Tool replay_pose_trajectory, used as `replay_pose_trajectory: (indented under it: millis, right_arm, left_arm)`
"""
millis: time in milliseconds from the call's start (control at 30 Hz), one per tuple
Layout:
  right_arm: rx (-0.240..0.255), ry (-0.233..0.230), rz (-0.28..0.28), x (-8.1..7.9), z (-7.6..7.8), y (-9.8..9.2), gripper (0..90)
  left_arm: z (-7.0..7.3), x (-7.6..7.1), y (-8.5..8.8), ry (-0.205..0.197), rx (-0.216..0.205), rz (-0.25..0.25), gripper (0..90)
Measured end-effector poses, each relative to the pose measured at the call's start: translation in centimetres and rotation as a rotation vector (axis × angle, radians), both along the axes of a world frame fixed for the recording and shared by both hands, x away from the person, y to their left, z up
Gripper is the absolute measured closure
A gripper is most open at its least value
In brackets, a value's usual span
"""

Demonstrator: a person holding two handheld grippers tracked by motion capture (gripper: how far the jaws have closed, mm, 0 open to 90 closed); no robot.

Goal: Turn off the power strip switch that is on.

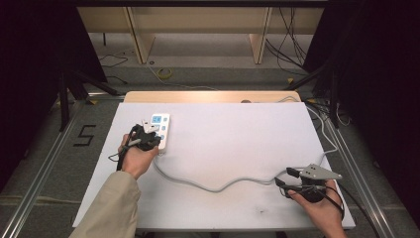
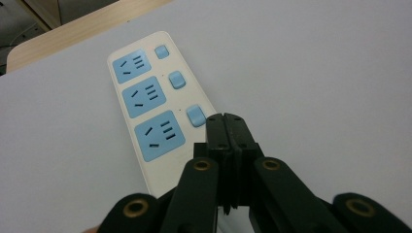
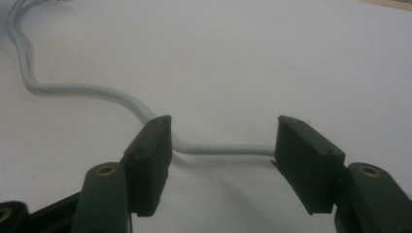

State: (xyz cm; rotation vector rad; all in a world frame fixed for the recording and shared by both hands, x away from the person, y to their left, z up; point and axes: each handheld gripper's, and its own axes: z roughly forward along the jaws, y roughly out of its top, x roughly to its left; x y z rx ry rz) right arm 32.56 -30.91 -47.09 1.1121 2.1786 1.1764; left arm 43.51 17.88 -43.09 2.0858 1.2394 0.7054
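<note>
A white power strip with three blue sockets and three blue switches lies at the table's far left. Its grey cable snakes across the white table toward the right. My left gripper sits over the strip's near end. In the left gripper view the gripper is shut with nothing between the jaws, its tips right beside the nearest blue switch of the strip. My right gripper is open near the front right. In the right gripper view the cable runs across the gap of the gripper, untouched by the pads.
A wooden strip borders the table's far edge. Beyond it are floor cables and wooden shelf legs. More cables hang off the table's right side. Metal rails run along both sides on the floor.
</note>
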Motion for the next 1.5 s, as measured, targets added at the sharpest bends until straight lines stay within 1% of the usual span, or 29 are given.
replay_pose_trajectory:
  millis: [33, 200, 233, 333, 433, 700, 767, 833, 933, 1033, 1200, 1300, 1500]
  right_arm:
    - [0.0, 0.0, 0.0, 0.0, 0.0, 0.0, 39.5]
    - [0.0, 0.0, 0.0, 0.0, 0.0, 0.0, 39.5]
    - [0.0, 0.001, 0.0, 0.0, 0.0, 0.0, 39.5]
    - [0.001, 0.0, -0.001, 0.0, 0.0, 0.0, 39.5]
    - [0.0, 0.001, -0.001, 0.0, 0.0, 0.0, 39.5]
    - [-0.001, 0.002, -0.003, 0.1, 0.0, -0.1, 39.5]
    - [-0.001, 0.002, -0.003, 0.1, 0.0, -0.1, 39.5]
    - [0.0, 0.002, -0.003, 0.1, -0.1, -0.1, 39.5]
    - [0.001, 0.001, -0.002, 0.1, -0.1, 0.0, 39.5]
    - [0.001, 0.003, -0.003, 0.1, -0.1, -0.1, 39.5]
    - [0.002, 0.001, -0.002, 0.1, -0.1, -0.1, 39.5]
    - [0.003, 0.001, -0.002, 0.1, -0.1, -0.1, 39.5]
    - [0.002, 0.005, -0.004, 0.1, -0.1, -0.1, 39.5]
  left_arm:
    - [0.0, 0.1, -0.1, 0.004, -0.005, 0.002, 89.8]
    - [0.1, 0.6, -0.1, 0.012, -0.001, 0.005, 89.8]
    - [0.1, 0.7, -0.1, 0.01, -0.01, 0.011, 89.8]
    - [0.2, 1.1, 0.0, 0.011, -0.002, 0.011, 89.8]
    - [0.3, 1.4, 0.1, 0.01, -0.011, 0.021, 89.8]
    - [0.2, 2.3, 0.1, 0.014, -0.004, 0.024, 89.8]
    - [0.2, 2.6, 0.1, 0.02, -0.017, 0.026, 89.8]
    - [0.2, 2.8, 0.1, 0.03, -0.048, 0.023, 89.8]
    - [0.3, 2.9, -0.1, 0.023, -0.041, 0.022, 89.8]
    - [0.3, 3.2, -0.4, 0.022, -0.018, 0.02, 89.8]
    - [0.2, 3.6, -0.5, 0.029, -0.016, 0.029, 89.8]
    - [0.2, 3.8, -0.4, 0.037, -0.025, 0.026, 89.8]
    - [0.2, 4.0, -0.5, 0.038, -0.016, 0.029, 89.8]
